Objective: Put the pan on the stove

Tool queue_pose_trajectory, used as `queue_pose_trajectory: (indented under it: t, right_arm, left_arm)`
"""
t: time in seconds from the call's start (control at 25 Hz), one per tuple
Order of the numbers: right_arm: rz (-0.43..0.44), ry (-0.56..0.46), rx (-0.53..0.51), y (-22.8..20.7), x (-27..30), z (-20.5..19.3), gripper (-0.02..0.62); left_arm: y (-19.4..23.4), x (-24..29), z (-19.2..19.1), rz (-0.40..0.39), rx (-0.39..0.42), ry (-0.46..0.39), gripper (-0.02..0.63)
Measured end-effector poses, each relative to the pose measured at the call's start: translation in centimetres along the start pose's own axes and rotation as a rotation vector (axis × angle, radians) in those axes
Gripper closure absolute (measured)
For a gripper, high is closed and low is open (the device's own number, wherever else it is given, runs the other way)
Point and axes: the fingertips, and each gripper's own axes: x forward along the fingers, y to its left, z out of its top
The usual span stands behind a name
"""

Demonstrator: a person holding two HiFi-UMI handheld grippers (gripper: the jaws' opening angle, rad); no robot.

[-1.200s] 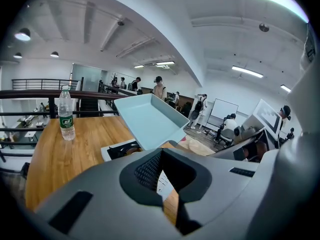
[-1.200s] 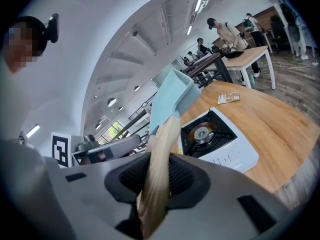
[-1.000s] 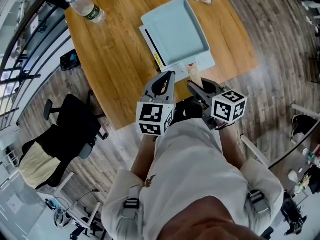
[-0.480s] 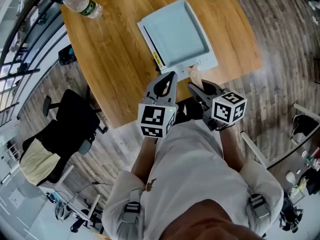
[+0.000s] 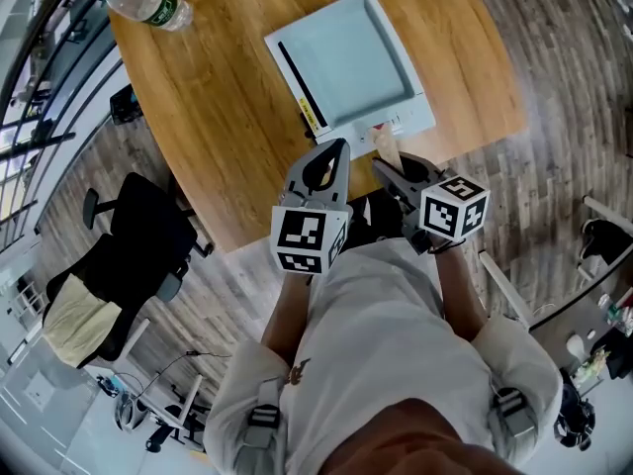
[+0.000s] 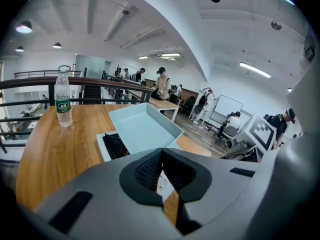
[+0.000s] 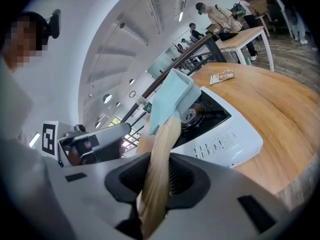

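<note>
Right gripper (image 7: 159, 176) of mine is clamped on the wooden handle (image 7: 162, 139) of the pan (image 5: 346, 62), which hangs tilted over the stove (image 7: 235, 139) (left gripper (image 6: 161, 169) closed, empty); setting it down is left, I judge.

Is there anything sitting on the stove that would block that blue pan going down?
Nothing visible does. The right gripper holds the pan by its wooden handle just over the stove, and the burner beneath shows bare.

I'm looking at an open-plan office: a black office chair (image 5: 138, 240) beside my wooden table (image 5: 218, 97), a railing (image 6: 35, 80), a whiteboard (image 6: 229, 105), and people (image 6: 161, 84) at desks (image 6: 162, 104) beyond.
</note>
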Motion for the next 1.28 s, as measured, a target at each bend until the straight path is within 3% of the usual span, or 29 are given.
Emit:
queue_pose_trajectory:
  t: [1.28]
  right_arm:
    - [0.009, 0.066, 0.076, -2.8, 3.2, -0.3, 0.492]
  left_arm:
    - [1.7, 2.2, -0.6, 0.02, -0.043, 0.038, 0.588]
